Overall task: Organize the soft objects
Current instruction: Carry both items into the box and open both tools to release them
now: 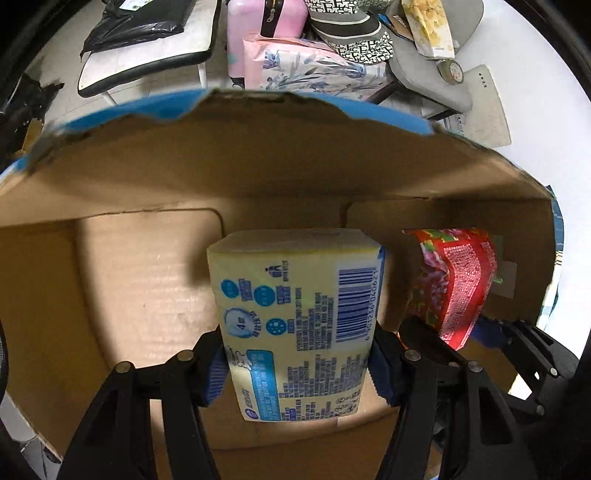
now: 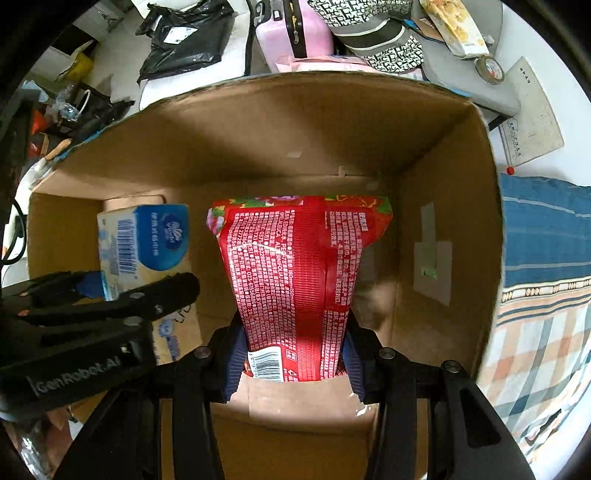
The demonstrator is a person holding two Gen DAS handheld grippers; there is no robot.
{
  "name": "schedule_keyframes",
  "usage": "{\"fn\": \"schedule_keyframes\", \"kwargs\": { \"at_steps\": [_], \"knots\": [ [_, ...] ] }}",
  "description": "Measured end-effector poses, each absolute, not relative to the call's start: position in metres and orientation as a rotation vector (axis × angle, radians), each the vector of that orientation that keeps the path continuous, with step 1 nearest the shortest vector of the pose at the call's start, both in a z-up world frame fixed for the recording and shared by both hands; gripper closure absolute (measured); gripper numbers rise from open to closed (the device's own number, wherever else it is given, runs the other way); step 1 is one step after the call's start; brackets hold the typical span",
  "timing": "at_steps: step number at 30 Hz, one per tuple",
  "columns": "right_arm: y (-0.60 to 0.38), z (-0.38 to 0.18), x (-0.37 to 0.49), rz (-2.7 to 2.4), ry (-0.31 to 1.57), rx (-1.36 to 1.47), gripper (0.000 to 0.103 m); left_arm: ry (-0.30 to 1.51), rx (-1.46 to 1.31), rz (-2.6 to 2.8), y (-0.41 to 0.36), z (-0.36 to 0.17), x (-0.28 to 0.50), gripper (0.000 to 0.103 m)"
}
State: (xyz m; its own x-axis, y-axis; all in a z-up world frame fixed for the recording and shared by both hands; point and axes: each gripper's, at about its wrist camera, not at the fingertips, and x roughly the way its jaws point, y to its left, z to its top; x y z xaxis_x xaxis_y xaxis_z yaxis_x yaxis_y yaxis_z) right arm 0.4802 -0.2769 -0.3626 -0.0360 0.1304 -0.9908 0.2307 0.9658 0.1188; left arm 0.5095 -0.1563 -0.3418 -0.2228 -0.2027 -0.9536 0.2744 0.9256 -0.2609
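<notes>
My left gripper (image 1: 299, 365) is shut on a yellow and blue tissue pack (image 1: 295, 317) and holds it inside an open cardboard box (image 1: 258, 162). My right gripper (image 2: 291, 354) is shut on a red flowered tissue pack (image 2: 295, 273) and holds it inside the same box (image 2: 295, 122), to the right of the yellow pack (image 2: 144, 247). The red pack also shows in the left wrist view (image 1: 454, 280), with the right gripper's fingers (image 1: 517, 336) below it. The left gripper shows in the right wrist view (image 2: 96, 306).
Behind the box lie a floral tissue pack (image 1: 314, 70), a pink case (image 2: 291, 33), a patterned cap (image 2: 376, 40), a yellow snack bag (image 2: 458, 26), a tape roll (image 2: 491, 70), a grey cushion (image 2: 476, 85) and a black bag (image 2: 184, 40). Checked cloth (image 2: 543, 314) lies right of the box.
</notes>
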Motion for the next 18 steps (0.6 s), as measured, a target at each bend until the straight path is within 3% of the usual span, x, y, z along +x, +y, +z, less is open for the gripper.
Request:
{"fn": "schedule_keyframes", "kwargs": {
  "at_steps": [10, 18],
  "knots": [
    [-0.273, -0.382, 0.49, -0.109, 1.642, 0.272, 0.054, 1.789, 0.058, -0.385, -0.155, -0.352, 0.513, 0.042],
    [-0.272, -0.376, 0.484, -0.129, 1.64, 0.26, 0.044, 1.745, 0.065, -0.4, -0.142, -0.319, 0.502, 0.009]
  ]
}}
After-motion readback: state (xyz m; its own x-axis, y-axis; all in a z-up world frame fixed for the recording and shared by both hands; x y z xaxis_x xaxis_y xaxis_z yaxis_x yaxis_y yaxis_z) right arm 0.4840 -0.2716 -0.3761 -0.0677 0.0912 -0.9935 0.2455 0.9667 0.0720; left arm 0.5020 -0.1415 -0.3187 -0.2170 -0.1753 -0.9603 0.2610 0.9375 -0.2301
